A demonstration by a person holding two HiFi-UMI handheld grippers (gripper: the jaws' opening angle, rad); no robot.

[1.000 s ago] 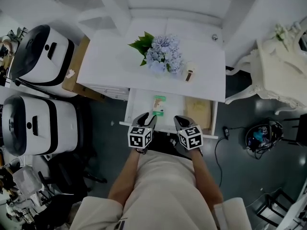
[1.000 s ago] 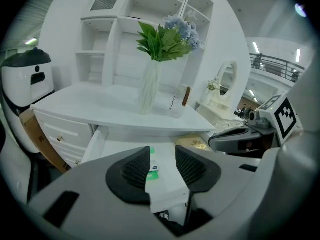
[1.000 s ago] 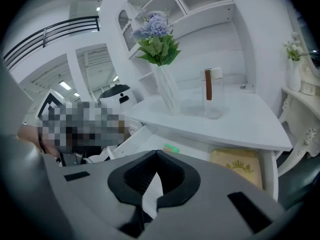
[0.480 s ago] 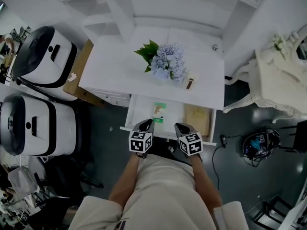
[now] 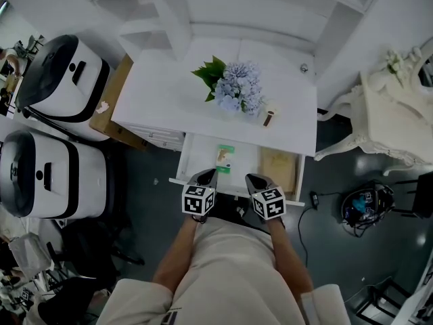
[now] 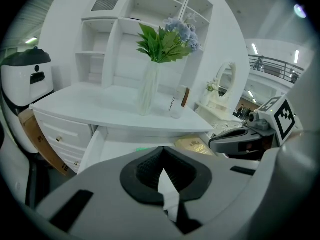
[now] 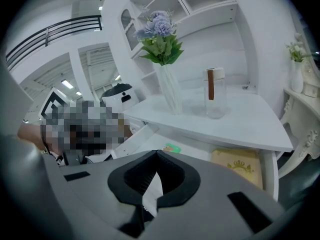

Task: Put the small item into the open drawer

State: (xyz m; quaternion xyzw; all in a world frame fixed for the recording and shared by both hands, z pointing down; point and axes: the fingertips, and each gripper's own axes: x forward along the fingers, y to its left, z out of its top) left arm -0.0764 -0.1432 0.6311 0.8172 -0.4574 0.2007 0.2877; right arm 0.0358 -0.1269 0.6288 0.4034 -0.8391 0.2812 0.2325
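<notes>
A small green-and-white packet (image 5: 224, 156) lies flat in the open drawer (image 5: 196, 151) under the white desk top. It shows as a green sliver just past the left gripper's jaws (image 6: 142, 148) and past the right gripper's jaws (image 7: 172, 148). My left gripper (image 5: 208, 175) (image 6: 162, 153) hovers at the drawer's front edge, jaws shut with nothing between them. My right gripper (image 5: 254, 178) (image 7: 156, 156) sits beside it on the right, also shut and empty. Neither one touches the packet.
A tan box with a gold crest (image 5: 279, 162) fills the drawer's right side. On the desk stand a vase of blue flowers (image 5: 233, 87) and a small brown-capped bottle (image 5: 269, 114). Two white-and-black appliances (image 5: 57, 73) stand at the left, a white ornate table (image 5: 396, 114) at the right.
The head view has shifted slightly. Both grippers stay at the drawer's front edge, and the green packet lies where it did.
</notes>
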